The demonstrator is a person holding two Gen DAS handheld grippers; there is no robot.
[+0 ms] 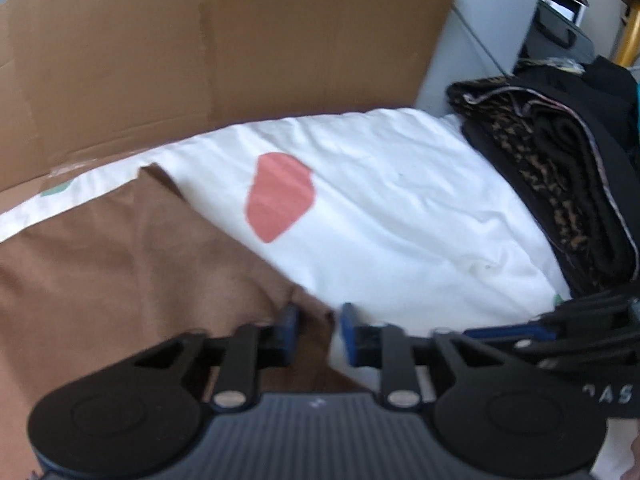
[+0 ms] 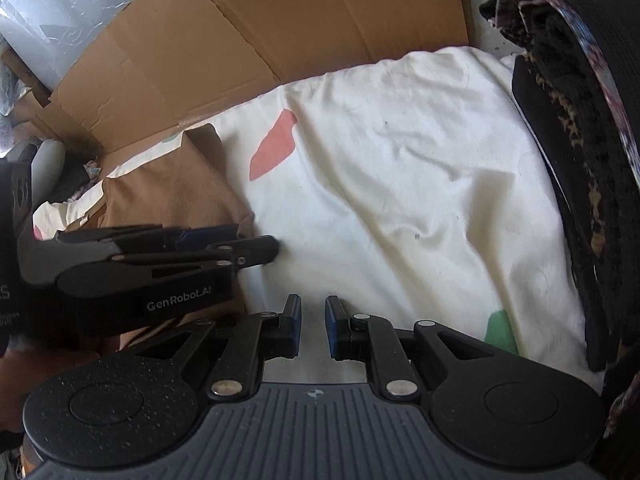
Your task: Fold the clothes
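Cardboard box (image 2: 280, 32) behind brown garment (image 1: 120, 264)

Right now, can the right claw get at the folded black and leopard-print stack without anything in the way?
Probably yes. The right claw hovers over bare white sheet, and the folded stack lies to its right with only sheet between. The left claw is on the other side.

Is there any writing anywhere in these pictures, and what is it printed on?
"GenRobot.AI": white letters on the side of the left gripper, seen from the right wrist view.
"DAS": partial pale letters on the right gripper, at the right edge of the left wrist view; the rest is cut off.
"S": a cut-off letter at the far left edge of the right wrist view; unreadable beyond that.
Cardboard, white sheet, brown cloth: no writing.
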